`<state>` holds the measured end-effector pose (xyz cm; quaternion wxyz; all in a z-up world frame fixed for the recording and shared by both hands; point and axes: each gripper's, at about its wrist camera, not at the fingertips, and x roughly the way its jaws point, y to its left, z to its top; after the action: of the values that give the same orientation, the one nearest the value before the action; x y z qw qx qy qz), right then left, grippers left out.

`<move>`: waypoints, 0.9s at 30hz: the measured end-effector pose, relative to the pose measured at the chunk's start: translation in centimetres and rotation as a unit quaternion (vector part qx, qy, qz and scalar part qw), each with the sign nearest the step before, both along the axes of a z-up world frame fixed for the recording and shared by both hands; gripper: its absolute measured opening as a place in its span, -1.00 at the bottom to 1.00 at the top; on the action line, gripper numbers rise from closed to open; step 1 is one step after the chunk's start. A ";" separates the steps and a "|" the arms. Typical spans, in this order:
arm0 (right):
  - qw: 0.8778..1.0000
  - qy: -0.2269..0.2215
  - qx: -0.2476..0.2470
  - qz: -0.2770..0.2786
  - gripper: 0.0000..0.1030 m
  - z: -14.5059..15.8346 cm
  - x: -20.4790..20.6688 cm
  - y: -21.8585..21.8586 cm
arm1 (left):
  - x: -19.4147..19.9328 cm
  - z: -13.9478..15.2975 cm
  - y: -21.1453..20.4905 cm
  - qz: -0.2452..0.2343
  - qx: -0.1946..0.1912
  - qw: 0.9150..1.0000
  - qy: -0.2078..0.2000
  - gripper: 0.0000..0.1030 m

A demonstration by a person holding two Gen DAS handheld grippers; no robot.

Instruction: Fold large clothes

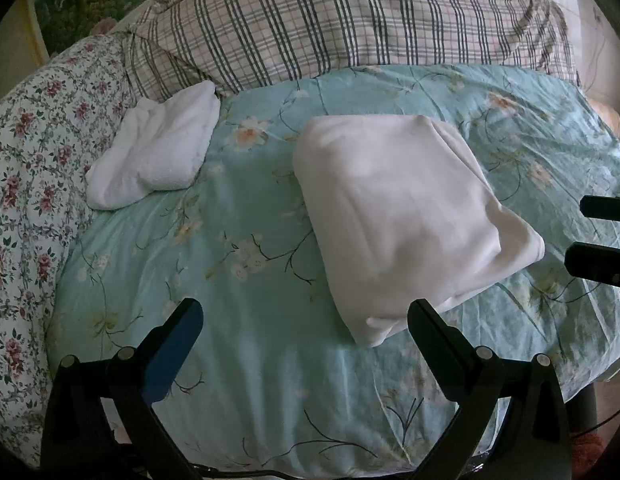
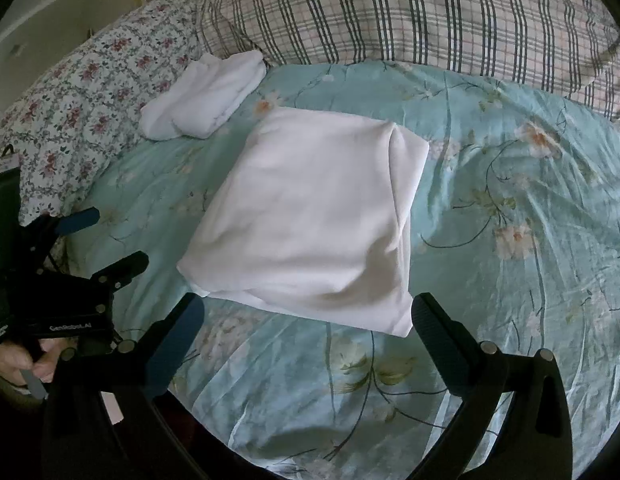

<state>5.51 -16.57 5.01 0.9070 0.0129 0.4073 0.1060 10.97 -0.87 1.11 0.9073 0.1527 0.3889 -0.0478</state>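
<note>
You are looking at the folded garment (image 2: 310, 216) lying on the bed (image 2: 509, 240). Behind it and to its left, the smaller folded cloth (image 2: 206, 96) is lying near it. Behind the garment, the pillows (image 2: 409, 12) are lying along the bed's far side.

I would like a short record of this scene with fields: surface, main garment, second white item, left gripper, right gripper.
surface: bed with a teal floral quilt
main garment: white cloth, folded into a rough square, lying on the quilt
second white item: smaller folded white cloth, apart from the main one, beside the floral pillow
left gripper: open, holds nothing
right gripper: open, holds nothing, near the garment's front edge
</note>
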 end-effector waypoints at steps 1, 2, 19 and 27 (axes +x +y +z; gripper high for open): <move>1.000 0.000 -0.001 0.001 1.00 0.0 0.0 0.0 | 0.0 0.0 0.0 0.000 0.000 1.000 0.000 0.99; 1.000 0.000 -0.001 0.002 1.00 0.0 0.1 -0.1 | 0.0 0.0 0.0 0.000 0.000 1.000 0.000 0.99; 1.000 0.002 -0.005 0.008 1.00 0.1 0.2 -0.1 | -0.4 0.3 -0.4 0.001 0.001 1.000 -0.001 0.99; 1.000 0.000 -0.010 0.013 1.00 0.5 0.5 -0.3 | -0.5 0.3 -0.6 0.000 0.001 1.000 -0.002 0.99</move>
<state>6.02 -16.84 5.53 0.9055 -0.0011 0.4087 0.1140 10.47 -1.44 1.41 0.9078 0.1538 0.3874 -0.0468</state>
